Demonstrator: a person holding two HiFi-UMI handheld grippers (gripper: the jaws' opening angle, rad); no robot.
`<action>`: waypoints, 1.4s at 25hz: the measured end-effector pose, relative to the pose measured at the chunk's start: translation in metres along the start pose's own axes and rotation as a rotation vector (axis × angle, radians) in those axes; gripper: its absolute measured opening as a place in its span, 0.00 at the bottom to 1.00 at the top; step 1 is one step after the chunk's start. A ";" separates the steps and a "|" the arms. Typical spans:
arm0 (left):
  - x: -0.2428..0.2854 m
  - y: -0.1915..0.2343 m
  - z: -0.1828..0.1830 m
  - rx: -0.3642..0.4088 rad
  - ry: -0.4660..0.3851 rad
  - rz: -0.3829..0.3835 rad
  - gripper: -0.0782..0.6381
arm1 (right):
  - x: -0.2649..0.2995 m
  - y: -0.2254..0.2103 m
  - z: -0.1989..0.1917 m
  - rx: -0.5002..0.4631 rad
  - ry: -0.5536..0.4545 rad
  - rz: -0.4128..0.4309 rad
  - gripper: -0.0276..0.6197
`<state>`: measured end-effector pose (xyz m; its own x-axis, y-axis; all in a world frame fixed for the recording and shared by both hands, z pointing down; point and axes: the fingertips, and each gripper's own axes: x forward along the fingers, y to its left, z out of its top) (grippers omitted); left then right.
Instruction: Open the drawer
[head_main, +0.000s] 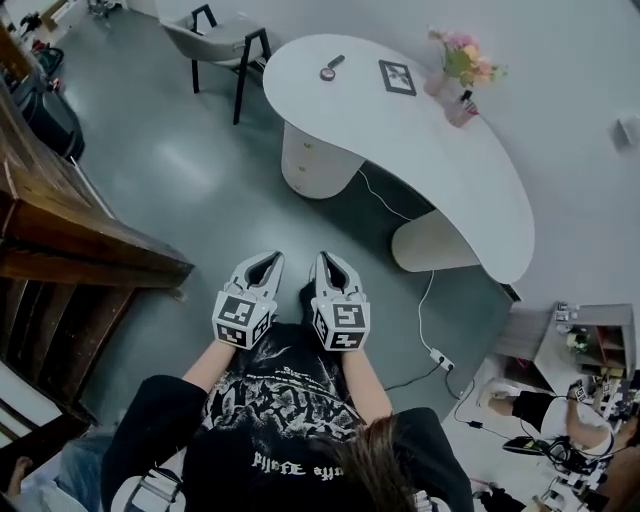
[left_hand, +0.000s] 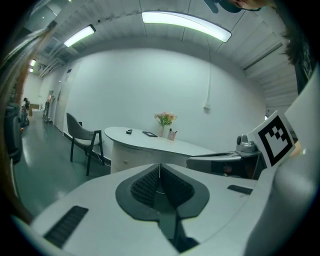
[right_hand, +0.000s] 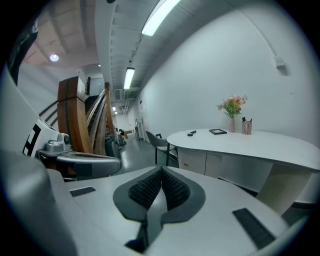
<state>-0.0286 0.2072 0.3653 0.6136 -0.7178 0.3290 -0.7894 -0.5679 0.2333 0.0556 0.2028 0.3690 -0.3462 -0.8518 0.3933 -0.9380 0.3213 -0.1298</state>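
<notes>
- Polished grey floor before me; plain white wall beyond.
- Curved white surface bearing flowers; grey chair near its end.
- Wooden staircase at my left.
- Long ceiling strip lights overhead.

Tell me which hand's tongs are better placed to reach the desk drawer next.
Right, narrowly. Both are shut, empty, side by side, far from the desk; the drawer unit lies more in line with the right tongs than the left tongs.
</notes>
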 end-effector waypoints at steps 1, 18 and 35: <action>0.007 0.001 0.002 0.001 0.002 0.010 0.14 | 0.006 -0.007 0.002 0.002 0.003 0.007 0.08; 0.143 0.030 0.050 -0.001 0.019 0.129 0.14 | 0.120 -0.113 0.060 -0.033 0.000 0.091 0.08; 0.247 0.043 0.081 -0.039 -0.014 0.293 0.14 | 0.187 -0.178 0.089 -0.137 0.049 0.257 0.08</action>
<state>0.0901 -0.0268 0.3826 0.3593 -0.8544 0.3754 -0.9330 -0.3199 0.1650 0.1566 -0.0504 0.3845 -0.5680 -0.7150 0.4077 -0.8075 0.5799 -0.1079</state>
